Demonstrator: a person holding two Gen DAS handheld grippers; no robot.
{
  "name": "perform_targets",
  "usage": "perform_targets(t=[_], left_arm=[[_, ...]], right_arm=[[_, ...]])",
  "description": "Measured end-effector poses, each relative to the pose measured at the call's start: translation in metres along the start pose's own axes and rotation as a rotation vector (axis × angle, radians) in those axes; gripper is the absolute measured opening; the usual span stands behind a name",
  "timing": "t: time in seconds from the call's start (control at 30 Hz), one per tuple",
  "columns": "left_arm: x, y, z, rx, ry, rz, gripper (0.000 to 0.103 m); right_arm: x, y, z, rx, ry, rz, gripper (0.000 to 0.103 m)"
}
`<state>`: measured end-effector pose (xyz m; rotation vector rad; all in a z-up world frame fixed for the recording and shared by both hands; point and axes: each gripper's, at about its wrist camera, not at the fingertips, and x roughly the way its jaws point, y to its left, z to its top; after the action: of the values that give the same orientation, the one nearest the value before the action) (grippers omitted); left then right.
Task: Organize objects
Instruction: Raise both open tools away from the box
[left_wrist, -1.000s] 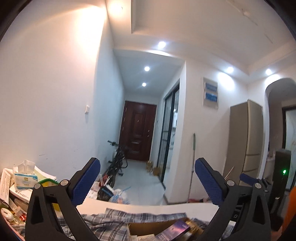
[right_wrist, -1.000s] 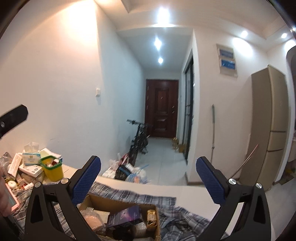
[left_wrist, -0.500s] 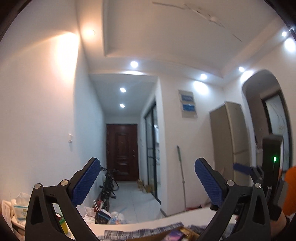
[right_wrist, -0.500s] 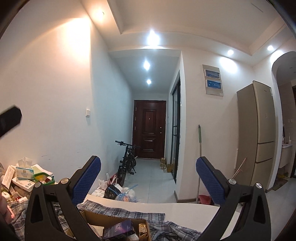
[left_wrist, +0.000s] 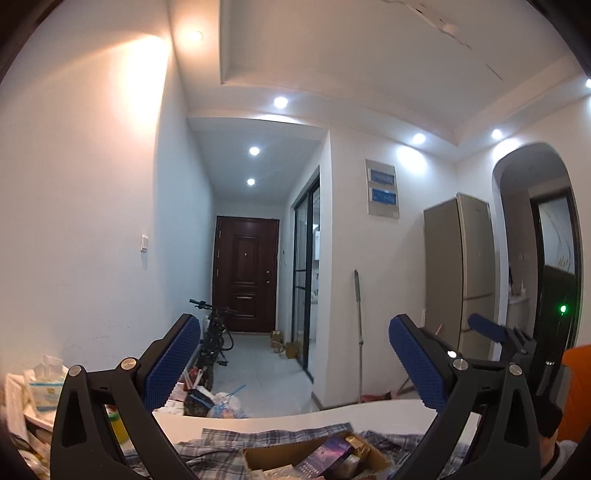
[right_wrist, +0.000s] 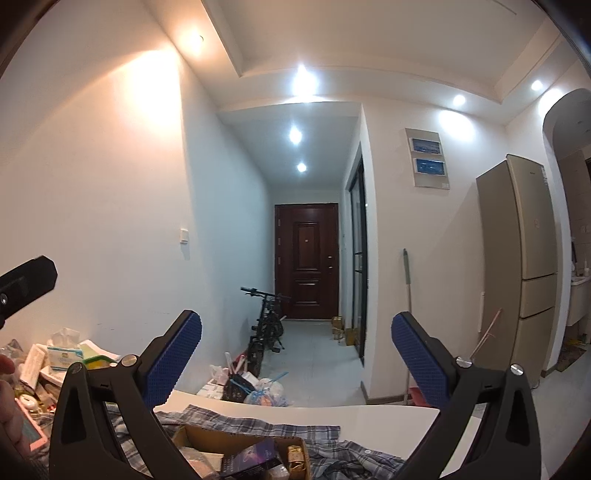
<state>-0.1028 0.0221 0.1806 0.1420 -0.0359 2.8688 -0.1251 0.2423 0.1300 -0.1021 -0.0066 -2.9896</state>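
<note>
The cardboard box (right_wrist: 236, 452) sits at the bottom centre of the right wrist view, open-topped, resting on a plaid cloth (right_wrist: 258, 424) spread over the white tabletop (right_wrist: 369, 413). Inside it lie a dark purple packet (right_wrist: 251, 459), a small gold-wrapped item (right_wrist: 295, 454) at its right end, and some paler things further left that are too cut off to name. The left wrist view shows the same box (left_wrist: 314, 458) at its bottom edge, right of centre, with the purple packet (left_wrist: 325, 456) again on top.

At the lower left of both views a heap of loose things waits beside the wall: a tissue pack (right_wrist: 64, 350), a green-rimmed yellow container (right_wrist: 96, 360), papers and small boxes. In the right wrist view it lies well apart from the box.

The left tongs (left_wrist: 295, 369) and the right tongs (right_wrist: 297, 363) both stand spread wide with nothing between their blue pads (right_wrist: 173, 363), and both point up and outward at the hallway, over the tabletop and not down at it. In the left wrist view, the right tongs also show at the right edge, raised.

By my reading the task is barely begun or between steps: some items are already in the box, the heap at the left looks unsorted, and neither of the tongs carries or nears anything. What remains is most of the sorting, though what goes where cannot be told from here.
</note>
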Motion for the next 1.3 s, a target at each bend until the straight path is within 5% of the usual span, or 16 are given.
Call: perform_targets(t=[0.17, 0.27, 0.43, 0.63, 0.77, 1.3], left_arm=[[-0.016, -0.001, 0.005, -0.051, 0.006, -0.025, 0.103], [-0.024, 0.003, 0.009, -0.088, -0.003, -0.047, 0.103], [-0.029, 0.008, 0.011, -0.102, -0.029, 0.012, 0.103], [-0.031, 0.016, 0.018, -0.125, -0.026, 0.001, 0.103], [-0.039, 0.013, 0.024, -0.123, -0.033, -0.016, 0.103], [-0.108, -0.008, 0.004, -0.077, -0.024, -0.044, 0.103]], right_arm=[[-0.024, 0.006, 0.01, 0.001, -0.02, 0.048, 0.103], [-0.029, 0.01, 0.017, -0.036, 0.039, 0.062, 0.103], [-0.04, 0.001, 0.024, 0.045, 0.061, 0.168, 0.103], [-0.054, 0.013, 0.033, -0.02, 0.007, 0.091, 0.103], [-0.064, 0.02, 0.041, -0.059, 0.03, 0.134, 0.103], [-0.128, 0.016, 0.02, -0.077, -0.008, 0.059, 0.103]])
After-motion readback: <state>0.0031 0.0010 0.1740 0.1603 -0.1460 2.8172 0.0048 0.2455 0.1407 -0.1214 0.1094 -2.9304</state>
